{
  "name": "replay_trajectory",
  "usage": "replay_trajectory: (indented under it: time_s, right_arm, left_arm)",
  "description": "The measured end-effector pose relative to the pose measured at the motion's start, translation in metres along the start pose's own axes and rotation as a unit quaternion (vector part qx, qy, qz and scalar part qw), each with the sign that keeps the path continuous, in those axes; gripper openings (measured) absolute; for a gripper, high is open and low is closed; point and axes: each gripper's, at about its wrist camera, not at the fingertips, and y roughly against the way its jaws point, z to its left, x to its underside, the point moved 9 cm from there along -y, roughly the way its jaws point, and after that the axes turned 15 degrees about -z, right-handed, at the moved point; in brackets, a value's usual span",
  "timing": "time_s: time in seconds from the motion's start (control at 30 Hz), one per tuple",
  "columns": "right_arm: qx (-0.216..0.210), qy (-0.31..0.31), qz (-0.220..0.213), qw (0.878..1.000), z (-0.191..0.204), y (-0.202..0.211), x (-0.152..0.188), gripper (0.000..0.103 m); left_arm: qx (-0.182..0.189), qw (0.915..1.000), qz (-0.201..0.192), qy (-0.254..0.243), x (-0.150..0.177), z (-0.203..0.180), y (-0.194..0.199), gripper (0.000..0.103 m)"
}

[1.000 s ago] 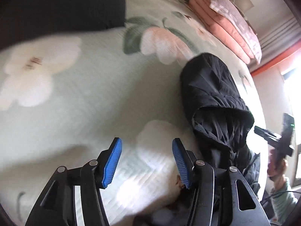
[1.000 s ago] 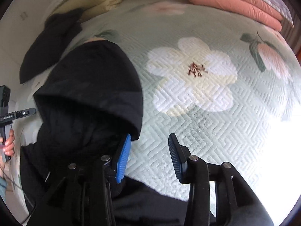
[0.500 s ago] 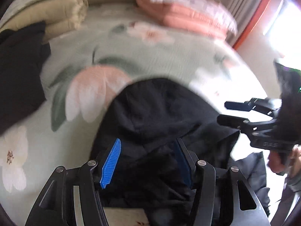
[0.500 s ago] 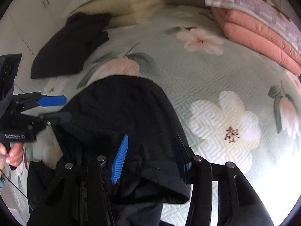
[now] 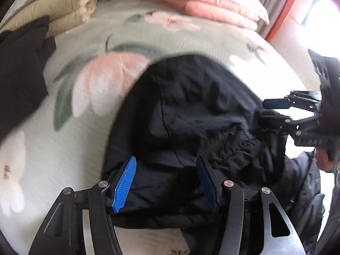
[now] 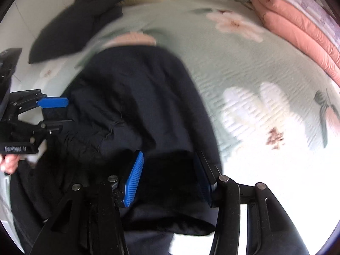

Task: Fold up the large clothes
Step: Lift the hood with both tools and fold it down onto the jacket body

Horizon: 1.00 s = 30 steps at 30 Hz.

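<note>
**Both claws apart over black jacket on bed**

Left claw (image 5: 165, 182): pitched steeply down, bottom centre of the left wrist view, blue pads spread with jacket fabric showing between them. Can't tell if the pads touch the cloth; no clamp visible.

Right claw (image 6: 170, 178): same steep downward pose, bottom centre of its view. Jaws have just been opening; dark fabric lies between them, pads not pressing on it.

Each claw also shows side-on at the other camera's edge, a bit of hand (image 6: 9, 162) gripping the handle at lower left.

Black jacket (image 5: 191, 116): one, hood end rounded toward frame centre, rumpled body trailing to lower right, lying on the bed (image 5: 63, 148) with its pale green floral cover.

Count elsewhere:
- 1 other black garment (image 6: 70, 27), upper left
- 1 pink folded quilt stack (image 6: 297, 31), upper right
- 1 beige folded bedding pile (image 5: 59, 10), upper left

Both views motion-blurred.
</note>
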Motion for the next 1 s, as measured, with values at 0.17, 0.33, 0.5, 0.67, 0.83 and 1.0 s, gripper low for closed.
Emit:
replay_trajectory:
  time_s: [0.17, 0.33, 0.5, 0.67, 0.83, 1.0]
  right_arm:
    - [-0.022, -0.048, 0.004, 0.999, -0.038, 0.015, -0.002, 0.057]
    - [-0.091, -0.143, 0.053, 0.984, -0.060, -0.004, 0.030, 0.057]
    - [-0.185, -0.225, 0.068, 0.954, -0.054, -0.017, 0.046, 0.057]
    - [-0.221, -0.234, 0.068, 0.944, -0.040, -0.016, 0.049, 0.057]
    - [-0.235, -0.240, 0.062, 0.940, -0.024, -0.026, 0.035, 0.045]
    - [-0.215, -0.213, 0.045, 0.952, -0.017, -0.019, 0.034, 0.028]
  left_arm:
    - [0.001, 0.9989, -0.026, 0.039, -0.023, 0.027, 0.017, 0.061]
    - [0.048, 0.9901, 0.017, 0.131, -0.005, 0.050, -0.004, 0.061]
    - [0.106, 0.9774, 0.038, 0.179, 0.012, 0.052, -0.018, 0.061]
    - [0.140, 0.9667, 0.051, 0.208, 0.021, 0.050, -0.030, 0.061]
    - [0.146, 0.9671, 0.053, 0.201, 0.019, 0.039, -0.041, 0.064]
    - [0.138, 0.9713, 0.043, 0.189, 0.015, 0.028, -0.040, 0.059]
